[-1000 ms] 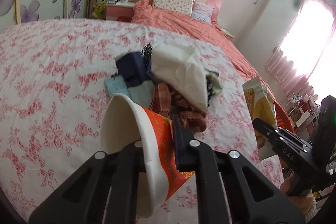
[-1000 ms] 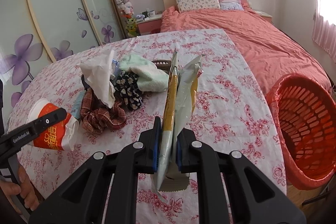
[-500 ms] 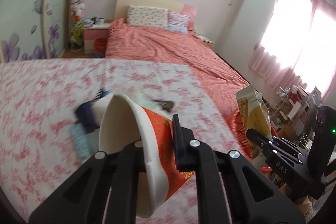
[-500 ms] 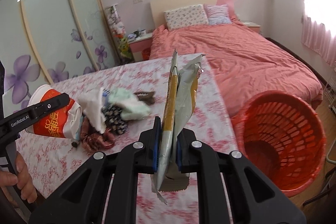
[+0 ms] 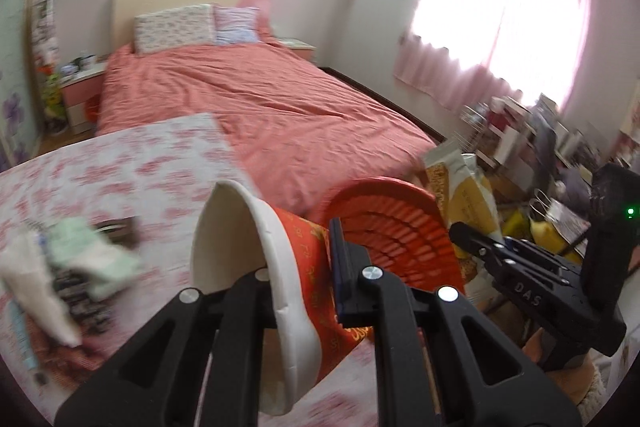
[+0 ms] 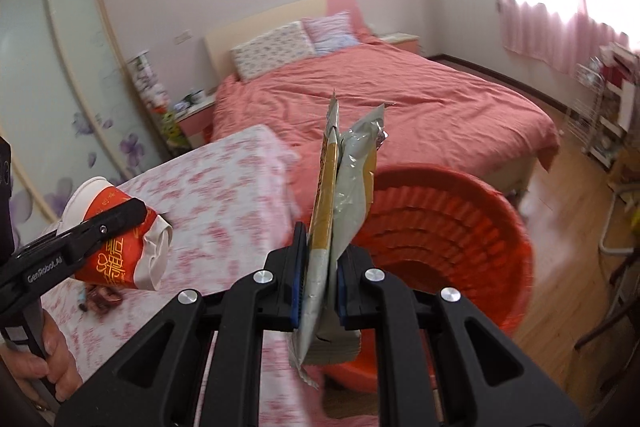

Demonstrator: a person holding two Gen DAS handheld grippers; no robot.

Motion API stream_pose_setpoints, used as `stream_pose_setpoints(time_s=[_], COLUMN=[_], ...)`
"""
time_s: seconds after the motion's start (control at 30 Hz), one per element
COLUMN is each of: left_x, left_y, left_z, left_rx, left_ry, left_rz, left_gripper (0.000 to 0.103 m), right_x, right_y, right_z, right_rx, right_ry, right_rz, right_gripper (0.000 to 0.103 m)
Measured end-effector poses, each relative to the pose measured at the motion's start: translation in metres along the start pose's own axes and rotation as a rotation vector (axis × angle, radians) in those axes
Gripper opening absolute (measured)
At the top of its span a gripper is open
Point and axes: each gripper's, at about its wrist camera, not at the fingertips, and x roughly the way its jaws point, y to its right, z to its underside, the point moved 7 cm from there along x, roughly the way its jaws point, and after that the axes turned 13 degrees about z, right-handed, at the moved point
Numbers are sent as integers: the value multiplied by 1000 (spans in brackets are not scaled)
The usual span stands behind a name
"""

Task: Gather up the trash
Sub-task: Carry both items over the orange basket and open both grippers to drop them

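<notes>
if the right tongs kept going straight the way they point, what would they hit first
Most likely the red basket: it sits right beyond the snack wrapper clamped in the right tongs. Depth is unclear, but nothing else shows between.

Basket [image 6: 460, 227] mouth seemingly unobstructed.

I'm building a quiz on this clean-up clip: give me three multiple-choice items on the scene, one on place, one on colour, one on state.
1. Where is the basket?
A. on the bed
B. on the floor beside the table
C. on the table

2. What colour is the basket?
A. orange-red
B. blue
C. green

3. What does the right gripper hold?
A. nothing
B. a sock
C. a snack bag

Answers:
1 B, it stands on the floor past the edge of the table.
2 A, its ribbed wall is orange-red.
3 C, the jaws pinch the bag's lower end.
</notes>
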Motion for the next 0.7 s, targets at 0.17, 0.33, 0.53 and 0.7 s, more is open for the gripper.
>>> stream_pose_setpoints(time_s=[0.17, 0.33, 0.53, 0.7], left_x=[54, 97, 134, 131], left_y=[33, 50, 48, 28], left_z=[-4, -4, -1, 2], left_rx=[45, 75, 90, 62], left_ry=[-43, -83, -127, -123], left_rz=[77, 119, 96, 37], left_gripper=[13, 14, 27, 60], right_x=[15, 32, 43, 40], right_y=[22, 39, 51, 54], right_z=[0, -2, 0, 2], right_rx=[32, 57, 49, 39], right_ry=[-13, -24, -38, -33], right_rz=[20, 22, 41, 47], right_gripper=[13, 13, 24, 62])
